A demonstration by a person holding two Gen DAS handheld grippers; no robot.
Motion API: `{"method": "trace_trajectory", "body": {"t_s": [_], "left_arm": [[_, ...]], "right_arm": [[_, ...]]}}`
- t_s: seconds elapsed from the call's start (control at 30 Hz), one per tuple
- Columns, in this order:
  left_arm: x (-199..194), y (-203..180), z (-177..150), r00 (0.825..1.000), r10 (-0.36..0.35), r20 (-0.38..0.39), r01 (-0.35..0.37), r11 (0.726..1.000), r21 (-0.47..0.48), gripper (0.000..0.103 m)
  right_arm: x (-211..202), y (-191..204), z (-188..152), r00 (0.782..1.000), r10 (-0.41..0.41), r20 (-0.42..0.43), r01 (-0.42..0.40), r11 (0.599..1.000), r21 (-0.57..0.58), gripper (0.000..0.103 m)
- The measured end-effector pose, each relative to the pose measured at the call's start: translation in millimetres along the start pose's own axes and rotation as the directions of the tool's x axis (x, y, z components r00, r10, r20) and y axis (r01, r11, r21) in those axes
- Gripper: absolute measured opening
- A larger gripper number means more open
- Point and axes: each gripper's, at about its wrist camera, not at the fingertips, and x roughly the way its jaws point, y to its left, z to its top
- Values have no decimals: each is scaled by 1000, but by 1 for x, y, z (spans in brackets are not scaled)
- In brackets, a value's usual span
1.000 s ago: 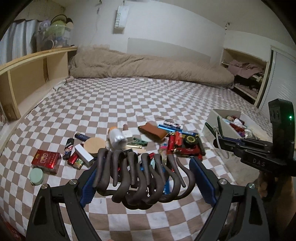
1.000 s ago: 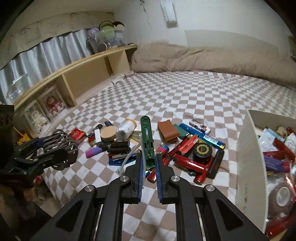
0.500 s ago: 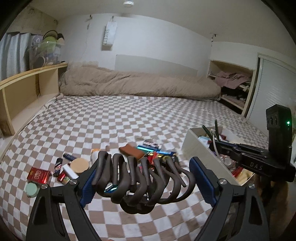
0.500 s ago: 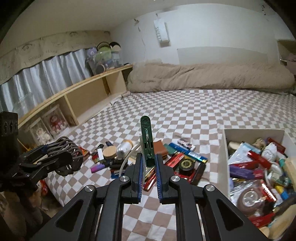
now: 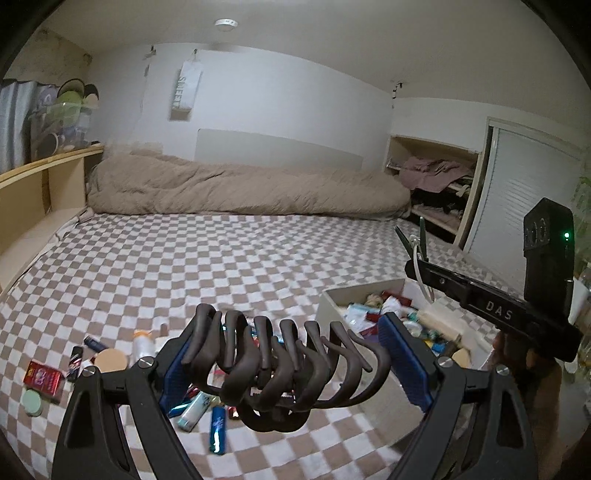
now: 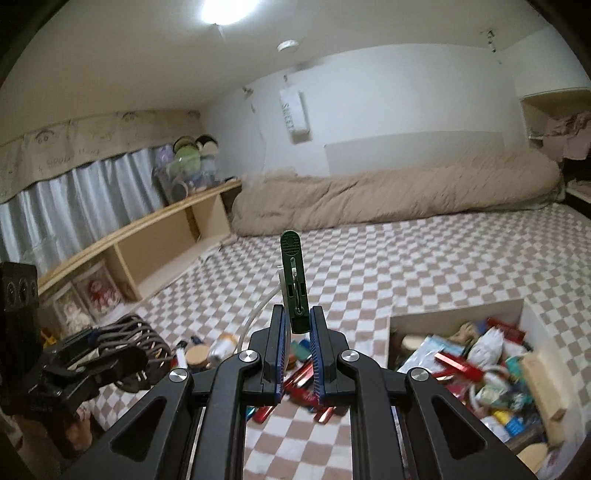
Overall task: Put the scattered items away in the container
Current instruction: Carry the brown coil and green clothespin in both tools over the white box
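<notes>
Left view: the left gripper (image 5: 291,363) held a dark claw clip (image 5: 284,369) between its wide-set fingers, raised above the checkered bed (image 5: 184,266). The box (image 5: 332,299) sat just right, packed with items; lighters (image 5: 218,428) lay below.

Right view: the right gripper (image 6: 298,354) pinched a green clip (image 6: 294,284) upright, fingers narrow, with the box (image 6: 458,312) down to its right.

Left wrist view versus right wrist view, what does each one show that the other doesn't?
Only the left wrist view shows the red box, the mint round lid and the shuttered door. Only the right wrist view shows the grey curtain and lit ceiling lamp. Both show the checkered bed, the white container, the dark claw clip and the green clip.
</notes>
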Motion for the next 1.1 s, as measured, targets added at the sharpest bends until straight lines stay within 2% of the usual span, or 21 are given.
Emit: {"method": "trace_trajectory", "body": {"t_s": [0.3, 0.47, 0.63, 0.73, 0.83, 0.97, 1.1], "left_arm": [[23, -38, 18, 998, -60, 11, 60, 998, 35, 91], [40, -62, 20, 995, -103, -2, 103, 993, 59, 91], [56, -80, 19, 990, -136, -26, 137, 988, 69, 91], [66, -90, 16, 988, -151, -43, 153, 985, 74, 91], [76, -99, 13, 986, -157, -63, 162, 984, 80, 91], [87, -105, 12, 983, -163, -82, 169, 983, 76, 91], [95, -109, 11, 981, -169, -95, 175, 982, 64, 91]], "right_arm": [[-13, -43, 3, 996, -84, 23, 82, 994, 69, 14], [-25, -84, -3, 986, -167, 9, 164, 976, 144, 14], [-35, -107, -6, 970, -243, 2, 240, 957, 166, 14], [-36, -117, -9, 969, -246, -3, 243, 951, 190, 14], [-30, -121, -15, 966, -255, -38, 258, 949, 182, 14], [-13, -124, -27, 956, -264, -127, 282, 947, 154, 14], [4, -127, -41, 939, -263, -222, 294, 949, 117, 14]]}}
